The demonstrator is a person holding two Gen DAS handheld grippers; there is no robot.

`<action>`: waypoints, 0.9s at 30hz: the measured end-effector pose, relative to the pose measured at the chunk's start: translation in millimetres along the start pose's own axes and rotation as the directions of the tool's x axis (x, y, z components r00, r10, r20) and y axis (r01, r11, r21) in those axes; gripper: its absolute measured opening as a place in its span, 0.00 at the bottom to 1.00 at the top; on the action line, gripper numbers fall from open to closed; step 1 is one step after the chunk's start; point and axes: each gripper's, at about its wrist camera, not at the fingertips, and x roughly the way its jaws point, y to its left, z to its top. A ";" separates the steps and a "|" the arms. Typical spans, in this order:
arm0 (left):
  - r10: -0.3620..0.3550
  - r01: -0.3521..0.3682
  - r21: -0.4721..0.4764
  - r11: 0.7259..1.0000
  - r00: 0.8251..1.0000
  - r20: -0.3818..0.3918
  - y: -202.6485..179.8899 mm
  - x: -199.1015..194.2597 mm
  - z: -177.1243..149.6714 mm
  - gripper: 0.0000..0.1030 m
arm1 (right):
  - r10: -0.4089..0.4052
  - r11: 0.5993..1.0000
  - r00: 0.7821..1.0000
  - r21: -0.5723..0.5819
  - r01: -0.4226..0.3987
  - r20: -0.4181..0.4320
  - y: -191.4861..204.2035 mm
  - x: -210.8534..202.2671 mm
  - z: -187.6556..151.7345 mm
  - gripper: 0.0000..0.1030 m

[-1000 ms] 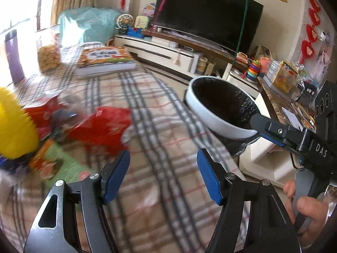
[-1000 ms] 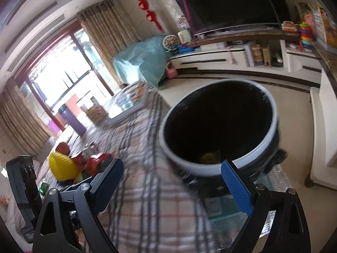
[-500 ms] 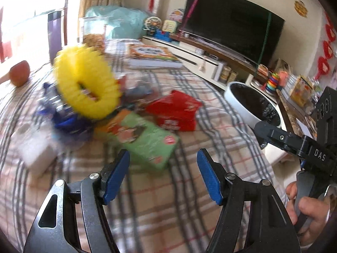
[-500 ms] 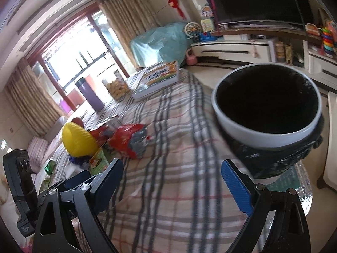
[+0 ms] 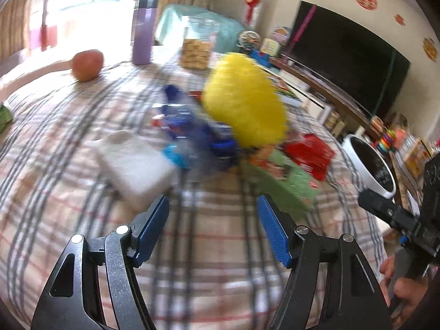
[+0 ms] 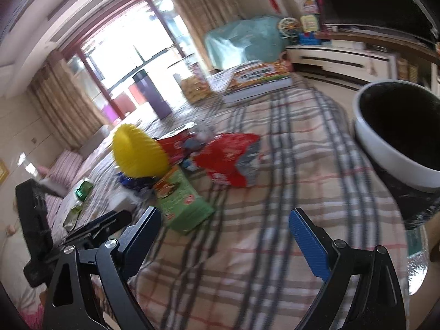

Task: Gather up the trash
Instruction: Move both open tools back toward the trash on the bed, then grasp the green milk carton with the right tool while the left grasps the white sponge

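A living room with curtained windows and a dark television point(image 5: 349, 52) holds a surface under a plaid cloth point(image 5: 211, 247). From the left on it: one red apple point(image 5: 87, 65), one purple bottle point(image 5: 143, 31), one clear jar of snacks point(image 5: 195, 46) and one picture book point(image 6: 258, 78) toward the far edge. The trash lies mid-surface in a blurred heap: one white packet point(image 5: 137, 165), one blue wrapper point(image 5: 192, 132) under a yellow spiky ring point(image 5: 244, 107), one green carton point(image 5: 283, 178) and one red bag point(image 5: 309, 152). Off the right edge stands one white-rimmed bin point(image 6: 396, 134) with a black liner. The left gripper point(image 5: 213, 231) hovers just before the heap, fingers spread and holding nothing; the right gripper point(image 6: 222, 236) is near the green carton, fingers likewise spread and empty.
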 end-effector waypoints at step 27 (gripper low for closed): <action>0.110 -0.114 -0.111 0.987 0.993 -0.047 53.6 18.3 13.7 0.79 | 0.063 0.972 0.987 -0.216 -0.095 -0.150 51.0 64.1 -1.5 0.92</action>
